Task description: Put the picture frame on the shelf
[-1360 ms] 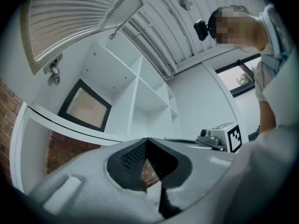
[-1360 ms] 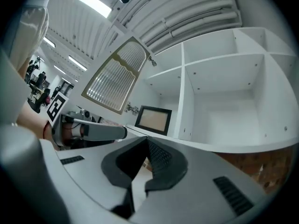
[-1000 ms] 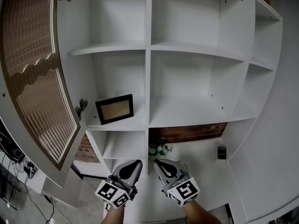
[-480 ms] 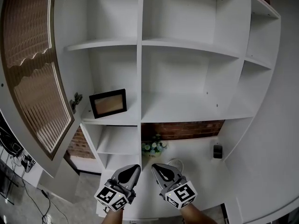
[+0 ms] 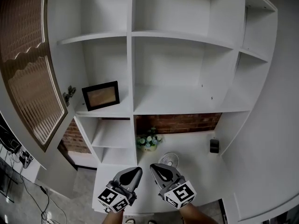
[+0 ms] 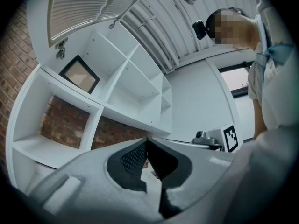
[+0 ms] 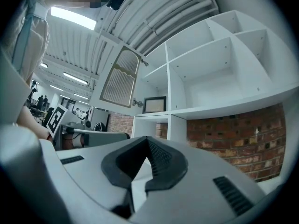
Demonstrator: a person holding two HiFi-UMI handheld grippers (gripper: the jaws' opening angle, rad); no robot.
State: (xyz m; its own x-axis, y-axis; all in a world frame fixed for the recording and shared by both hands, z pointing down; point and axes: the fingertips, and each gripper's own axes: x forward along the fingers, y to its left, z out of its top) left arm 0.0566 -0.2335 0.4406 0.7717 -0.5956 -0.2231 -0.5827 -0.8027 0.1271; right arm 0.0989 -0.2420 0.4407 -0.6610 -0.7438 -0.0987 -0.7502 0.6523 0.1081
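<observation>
The black picture frame stands upright, leaning back, on the white shelf in the left compartment beside the open cabinet door. It also shows as the picture frame in the left gripper view and the picture frame in the right gripper view. My left gripper and right gripper hang side by side low in the head view, well below and clear of the frame. Both are shut with nothing between the jaws: left gripper, right gripper.
An open cabinet door with a rippled panel swings out at the left. On the lower counter stand a small flower pot, a small white fan and a dark little object. Brick wall backs the counter.
The view has shifted: the shelf unit and frame slid left and slightly up in the picture, showing more of the counter. Both grippers stay low, shut and empty.
</observation>
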